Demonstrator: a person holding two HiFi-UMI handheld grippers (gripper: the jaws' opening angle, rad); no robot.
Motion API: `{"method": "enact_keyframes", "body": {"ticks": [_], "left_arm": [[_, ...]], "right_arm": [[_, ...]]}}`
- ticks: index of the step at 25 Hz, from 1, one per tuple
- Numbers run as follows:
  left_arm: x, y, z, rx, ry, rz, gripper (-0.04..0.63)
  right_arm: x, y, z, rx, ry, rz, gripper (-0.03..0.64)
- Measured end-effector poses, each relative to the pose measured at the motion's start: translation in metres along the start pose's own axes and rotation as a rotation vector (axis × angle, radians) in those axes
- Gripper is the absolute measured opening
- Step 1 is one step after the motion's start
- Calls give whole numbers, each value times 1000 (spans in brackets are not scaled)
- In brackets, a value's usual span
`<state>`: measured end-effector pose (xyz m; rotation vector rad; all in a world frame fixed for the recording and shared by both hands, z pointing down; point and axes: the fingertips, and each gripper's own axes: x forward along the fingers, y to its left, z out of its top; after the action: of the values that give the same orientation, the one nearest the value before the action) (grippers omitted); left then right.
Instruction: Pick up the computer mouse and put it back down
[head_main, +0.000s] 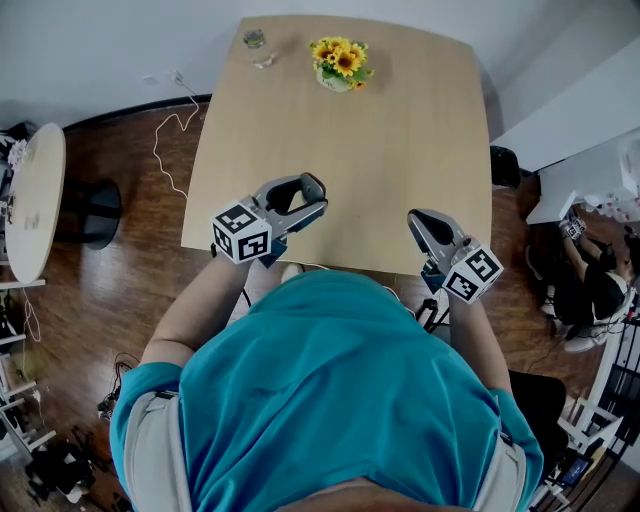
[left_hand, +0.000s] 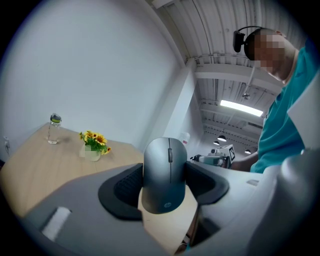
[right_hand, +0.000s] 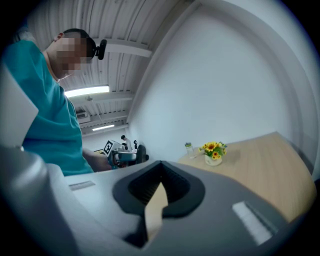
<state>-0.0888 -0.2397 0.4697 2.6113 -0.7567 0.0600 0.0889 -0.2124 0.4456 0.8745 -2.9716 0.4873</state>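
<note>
While the left gripper's (head_main: 318, 196) fingers (left_hand: 125, 187) clamp the computer mouse (left_hand: 165, 175) — the right gripper's (right_hand: 162, 167) fingers (right_hand: 142, 187) sit together.

Your left tongs (head_main: 305, 197) are matt grey plastic with ribbed black pads (left_hand: 129, 186); the computer mouse (left_hand: 167, 170) between them is smooth, satin grey plastic. Your bench (head_main: 400, 150) is pale matt wood grain; the floor (head_main: 120, 290) is glossy dark wood.
</note>
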Motion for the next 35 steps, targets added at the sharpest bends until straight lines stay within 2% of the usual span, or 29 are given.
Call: {"method": "enact_keyframes", "body": {"ticks": [8, 16, 26, 35], "left_arm": [[7, 17, -14, -17, 61, 55, 281], [33, 43, -54, -48, 251, 126, 281], [59, 83, -97, -133, 443, 245, 280], [82, 101, -131, -129, 594, 315, 279]], "right_arm": [[2, -1, -7, 13, 3, 2, 3], [-1, -3, -18, 37, -1, 3, 3], [-9, -13, -24, 46, -6, -9, 3], [-11, -21, -31, 43, 1, -17, 3]]}}
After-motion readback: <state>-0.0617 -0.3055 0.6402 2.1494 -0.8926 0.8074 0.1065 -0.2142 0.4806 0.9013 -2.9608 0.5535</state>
